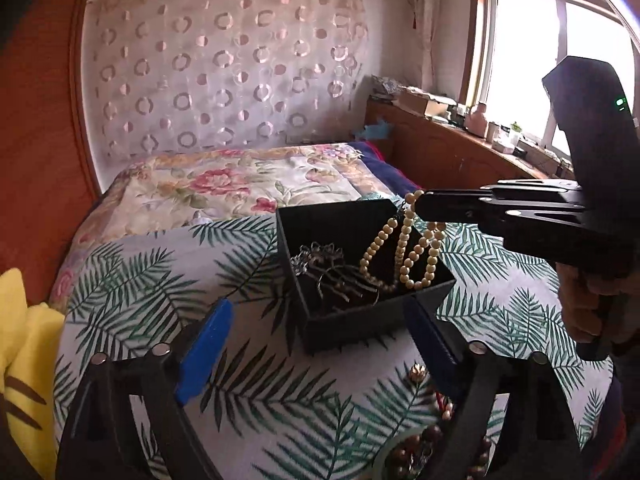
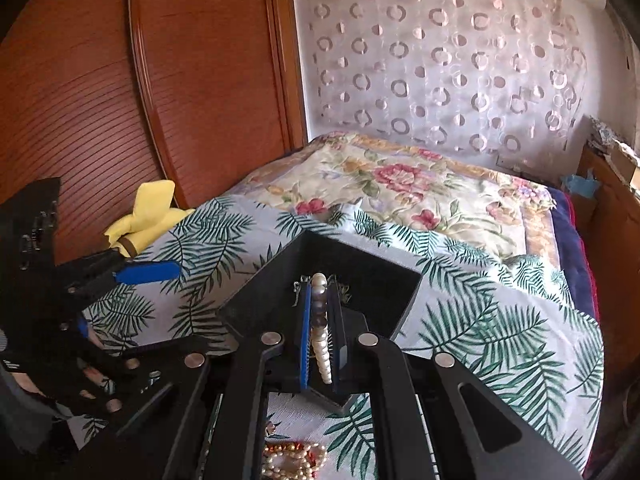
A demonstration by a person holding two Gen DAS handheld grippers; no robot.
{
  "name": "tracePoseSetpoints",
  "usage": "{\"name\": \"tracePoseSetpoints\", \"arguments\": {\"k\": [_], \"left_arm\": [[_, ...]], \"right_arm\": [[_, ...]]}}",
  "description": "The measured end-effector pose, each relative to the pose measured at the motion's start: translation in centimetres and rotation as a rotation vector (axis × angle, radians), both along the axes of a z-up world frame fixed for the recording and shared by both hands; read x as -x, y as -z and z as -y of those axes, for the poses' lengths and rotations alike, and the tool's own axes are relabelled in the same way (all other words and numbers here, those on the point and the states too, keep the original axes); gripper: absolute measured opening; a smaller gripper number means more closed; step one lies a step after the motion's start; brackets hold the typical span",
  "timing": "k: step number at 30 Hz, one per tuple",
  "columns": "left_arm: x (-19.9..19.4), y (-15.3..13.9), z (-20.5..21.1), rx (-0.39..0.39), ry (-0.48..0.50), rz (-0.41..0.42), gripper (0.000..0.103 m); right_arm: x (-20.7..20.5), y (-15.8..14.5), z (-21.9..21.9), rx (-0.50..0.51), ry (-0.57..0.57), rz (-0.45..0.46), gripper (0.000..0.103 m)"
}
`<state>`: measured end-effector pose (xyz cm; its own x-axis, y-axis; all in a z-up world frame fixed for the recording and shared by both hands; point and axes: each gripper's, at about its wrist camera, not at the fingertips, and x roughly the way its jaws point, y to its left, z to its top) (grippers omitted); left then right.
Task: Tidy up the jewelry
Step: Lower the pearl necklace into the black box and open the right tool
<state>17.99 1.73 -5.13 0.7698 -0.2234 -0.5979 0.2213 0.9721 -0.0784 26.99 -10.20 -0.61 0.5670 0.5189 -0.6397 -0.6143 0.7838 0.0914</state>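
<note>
Pearl necklace (image 1: 404,248) hangs in loops from the right tool (image 1: 418,204), whose fingers are pinched tight on the strand above the black jewelry box (image 1: 352,320); its lowest beads reach down inside the box, just beside the box's right wall. In the right wrist view the same strand (image 2: 322,332) runs between the closed blue pads. A silver hair comb (image 1: 328,276) lies on the box floor toward the left. The box sits on a palm-leaf cloth (image 1: 160,280) spread over the bed, with bare cloth on its left and right sides. The left tool (image 1: 316,340) hovers near the box's near edge, its blue fingers spread wide and holding nothing. More beaded jewelry (image 1: 424,440) lies on the cloth at the near right, partly hidden behind that tool.
</note>
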Motion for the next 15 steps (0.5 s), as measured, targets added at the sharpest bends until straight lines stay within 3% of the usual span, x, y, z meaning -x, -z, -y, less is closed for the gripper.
{"name": "tracePoseSetpoints", "arguments": {"k": [5,10,15], "left_arm": [[1.2,0.6,-0.6,-0.003,-0.016,-0.002,0.086],[2.4,1.0,-1.0,-0.002,-0.014,-0.009,0.086],[4.0,1.4,-1.0,-0.006,-0.007,-0.008,0.086]], "right_arm": [[0.1,0.6,0.4,-0.002,0.004,-0.006,0.01],[0.6,0.1,1.3,-0.022,0.02,0.0,0.019],[3.1,0.0,2.7,-0.021,0.038,0.024,0.019]]}}
